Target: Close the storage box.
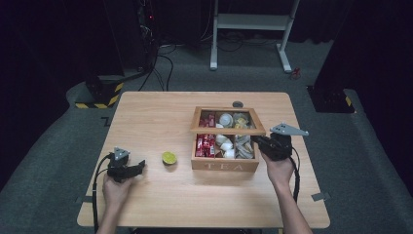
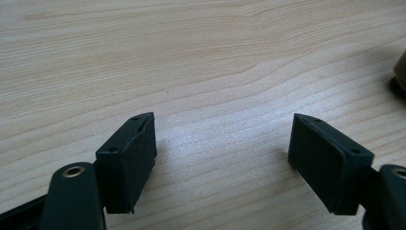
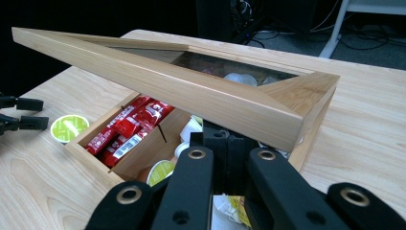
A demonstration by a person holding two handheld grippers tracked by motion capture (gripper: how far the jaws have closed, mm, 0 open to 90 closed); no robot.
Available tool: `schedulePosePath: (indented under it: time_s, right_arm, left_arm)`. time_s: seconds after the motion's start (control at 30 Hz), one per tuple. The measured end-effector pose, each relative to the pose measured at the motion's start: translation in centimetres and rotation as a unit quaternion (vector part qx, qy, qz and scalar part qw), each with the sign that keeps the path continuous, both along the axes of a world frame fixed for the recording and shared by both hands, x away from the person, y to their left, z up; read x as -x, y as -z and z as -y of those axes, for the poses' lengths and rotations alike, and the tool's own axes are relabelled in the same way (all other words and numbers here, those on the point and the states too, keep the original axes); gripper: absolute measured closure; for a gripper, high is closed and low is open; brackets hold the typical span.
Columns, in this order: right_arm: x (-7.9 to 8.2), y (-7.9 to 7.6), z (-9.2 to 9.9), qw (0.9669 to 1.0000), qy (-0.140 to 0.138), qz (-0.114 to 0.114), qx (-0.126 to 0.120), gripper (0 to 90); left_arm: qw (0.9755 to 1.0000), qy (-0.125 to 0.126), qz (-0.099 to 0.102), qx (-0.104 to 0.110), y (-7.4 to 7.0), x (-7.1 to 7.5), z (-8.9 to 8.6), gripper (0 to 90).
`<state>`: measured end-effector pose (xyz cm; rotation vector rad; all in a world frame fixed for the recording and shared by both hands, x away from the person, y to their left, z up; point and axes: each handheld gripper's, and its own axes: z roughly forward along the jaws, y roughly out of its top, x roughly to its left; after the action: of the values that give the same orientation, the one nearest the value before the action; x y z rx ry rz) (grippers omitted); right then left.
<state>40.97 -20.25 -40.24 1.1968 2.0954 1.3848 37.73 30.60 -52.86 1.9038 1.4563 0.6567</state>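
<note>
A wooden tea box (image 1: 224, 165) marked TEA stands right of the table's middle, its glass-windowed lid (image 1: 228, 130) raised partway. My right gripper (image 1: 258, 141) is at the box's right front corner. In the right gripper view its jaws (image 3: 227, 141) are shut, tips tucked under the lid's front rail (image 3: 201, 98). Red sachets (image 3: 127, 127) and capsules lie in the compartments. A lime-green capsule (image 1: 169, 157) sits on the table left of the box. My left gripper (image 1: 139, 167) rests low at the front left, open (image 2: 222, 158) over bare wood.
A small dark round disc (image 1: 237, 104) lies behind the box near the far edge. Bare tabletop (image 1: 146, 122) spreads left of the box. Beyond the table are a white desk frame (image 1: 253, 22), cables and a yellow-black striped base (image 1: 100, 95).
</note>
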Motion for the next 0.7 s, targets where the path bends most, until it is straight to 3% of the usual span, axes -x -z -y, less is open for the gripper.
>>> schedulePosePath:
  time_s: [0.7]
  right_arm:
    - [1.0,1.7,0.1,1.0000,0.002,-0.007,0.003,90.0]
  left_arm:
    - [1.0000,0.000,0.000,-0.001,0.0,0.0,0.0,24.9]
